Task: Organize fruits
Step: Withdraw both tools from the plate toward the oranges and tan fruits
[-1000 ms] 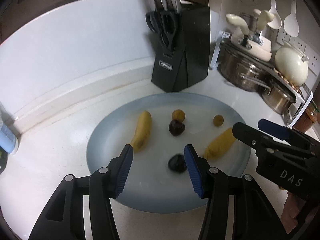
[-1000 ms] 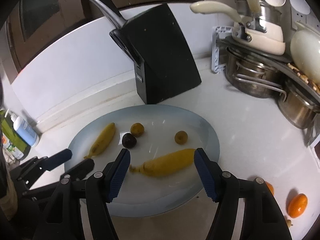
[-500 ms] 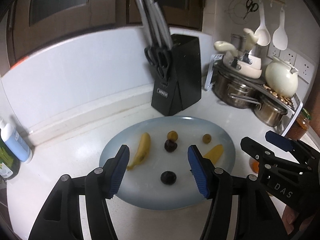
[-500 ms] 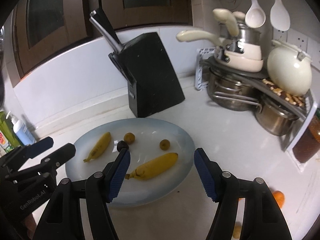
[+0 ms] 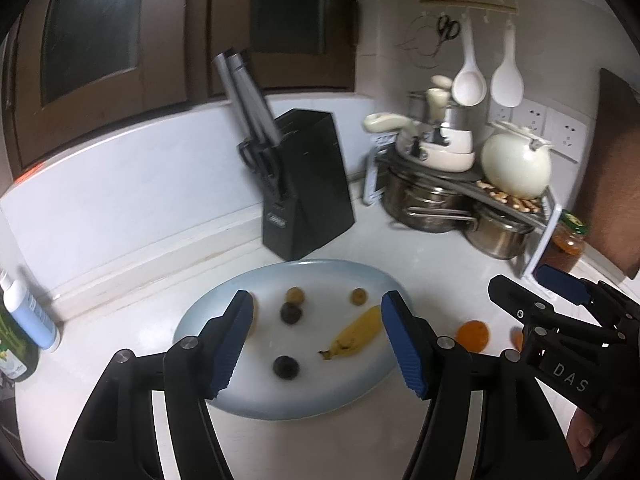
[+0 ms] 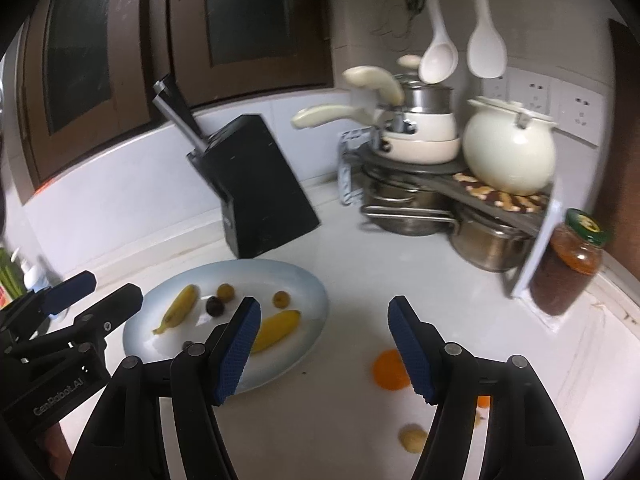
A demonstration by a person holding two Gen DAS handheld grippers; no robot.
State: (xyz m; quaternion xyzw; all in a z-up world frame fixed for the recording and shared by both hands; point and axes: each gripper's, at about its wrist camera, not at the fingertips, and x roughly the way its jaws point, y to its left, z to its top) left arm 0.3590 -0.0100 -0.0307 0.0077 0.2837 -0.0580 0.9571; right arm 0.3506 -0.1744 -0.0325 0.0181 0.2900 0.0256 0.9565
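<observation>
Left wrist view: our left gripper (image 5: 316, 336) is opening, empty, above the smooth oval plate (image 5: 200, 320); our right gripper (image 6: 324, 344) gapes empty.

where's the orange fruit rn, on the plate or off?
Off. The orange fruit lies on the white counter just right of the plate, partly behind the right tool's right finger in the right wrist view.

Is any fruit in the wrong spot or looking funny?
Yes. An orange fruit and a small pale one lie loose on the counter, off the plate where the bananas and small round fruits sit. Nothing looks spilled or broken.
</observation>
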